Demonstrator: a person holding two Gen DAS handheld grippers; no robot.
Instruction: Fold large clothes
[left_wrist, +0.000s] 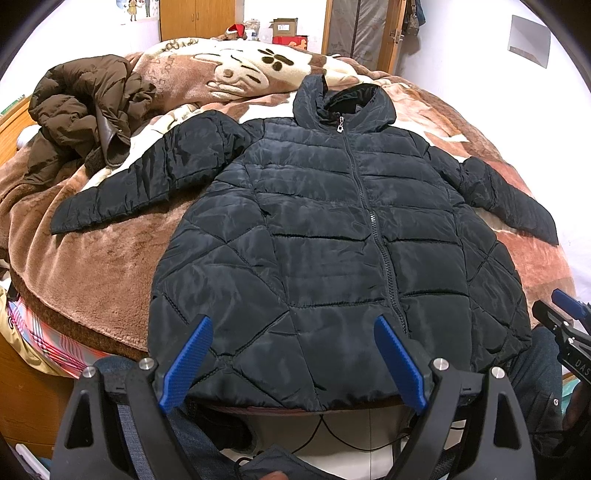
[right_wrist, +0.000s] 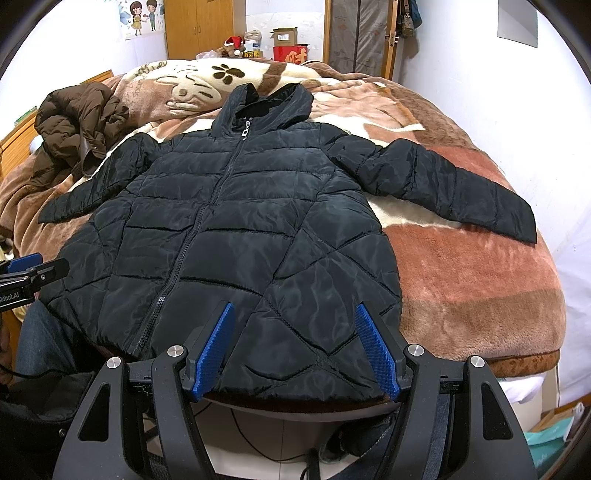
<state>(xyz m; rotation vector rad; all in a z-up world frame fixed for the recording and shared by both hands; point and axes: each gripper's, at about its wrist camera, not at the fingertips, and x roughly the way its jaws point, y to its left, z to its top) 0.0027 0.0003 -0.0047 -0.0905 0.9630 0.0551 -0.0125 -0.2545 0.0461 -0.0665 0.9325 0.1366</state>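
A black puffer jacket (left_wrist: 332, 236) lies face up and zipped on a bed's brown plush blanket (left_wrist: 92, 266), both sleeves spread outward, hood toward the far end and hem at the near edge. The left gripper (left_wrist: 293, 325) hovers at the jacket's hem with blue fingers spread wide, gripping nothing; the right gripper (right_wrist: 295, 310) hangs over the hem's other side, likewise parted. A crumpled brown coat (left_wrist: 81, 110) sits beyond the jacket's left sleeve (left_wrist: 147, 177).
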